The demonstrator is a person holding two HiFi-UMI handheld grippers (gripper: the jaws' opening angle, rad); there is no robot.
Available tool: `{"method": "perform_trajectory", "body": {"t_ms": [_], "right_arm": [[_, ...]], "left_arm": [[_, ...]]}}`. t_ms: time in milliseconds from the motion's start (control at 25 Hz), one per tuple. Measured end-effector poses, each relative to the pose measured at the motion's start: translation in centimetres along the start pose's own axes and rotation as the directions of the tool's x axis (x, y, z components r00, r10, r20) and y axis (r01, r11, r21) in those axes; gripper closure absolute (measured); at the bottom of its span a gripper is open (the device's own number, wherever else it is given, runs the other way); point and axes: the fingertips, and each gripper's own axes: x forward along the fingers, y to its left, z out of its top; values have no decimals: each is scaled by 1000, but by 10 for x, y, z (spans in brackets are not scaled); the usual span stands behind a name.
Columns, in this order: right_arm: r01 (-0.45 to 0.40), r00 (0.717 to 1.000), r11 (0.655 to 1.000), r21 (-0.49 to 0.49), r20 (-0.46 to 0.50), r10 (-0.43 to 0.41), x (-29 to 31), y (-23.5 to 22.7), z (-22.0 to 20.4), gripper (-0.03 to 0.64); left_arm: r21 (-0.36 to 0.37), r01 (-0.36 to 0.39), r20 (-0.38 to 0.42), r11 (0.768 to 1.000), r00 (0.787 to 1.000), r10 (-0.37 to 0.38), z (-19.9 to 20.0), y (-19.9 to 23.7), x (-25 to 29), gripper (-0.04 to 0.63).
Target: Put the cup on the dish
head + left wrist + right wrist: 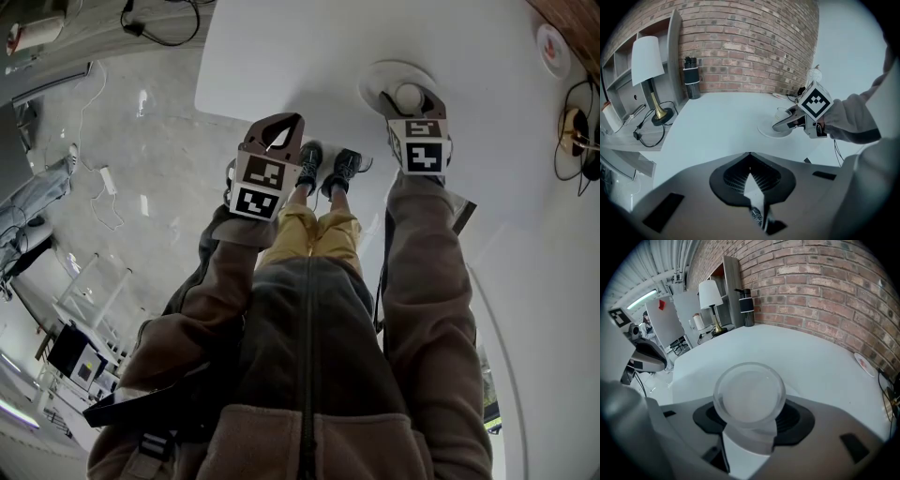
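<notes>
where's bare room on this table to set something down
The wide middle of the table, between the lamp and bottle at the back and the dish, is bare. Crowded: the dish itself, under the right gripper with the cup, and the cables by the wall.

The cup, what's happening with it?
A person has a hand-held gripper in each hand. The right hand-held gripper holds the clear cup just over the white dish on the table. The left hand-held gripper is shut, empty, and hangs off to the side.
</notes>
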Motion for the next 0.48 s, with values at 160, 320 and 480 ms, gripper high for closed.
{"method": "perform_trajectory", "body": {"t_ms": [160,320,480], "right_arm": [[0,1000,1000,-5,21,0,1,2,-1,357],[-25,998,1000,3,60,24,-5,5,2,355],[-15,992,1000,3,124,15,-31,7,12,322]], "left_arm": [[-11,-2,-1,1000,1000,2,-3,0,-3,589],[-5,-3,11,1000,1000,3,0,-2,-7,589],[2,-9,37,1000,999,9,11,-2,-15,589]]}}
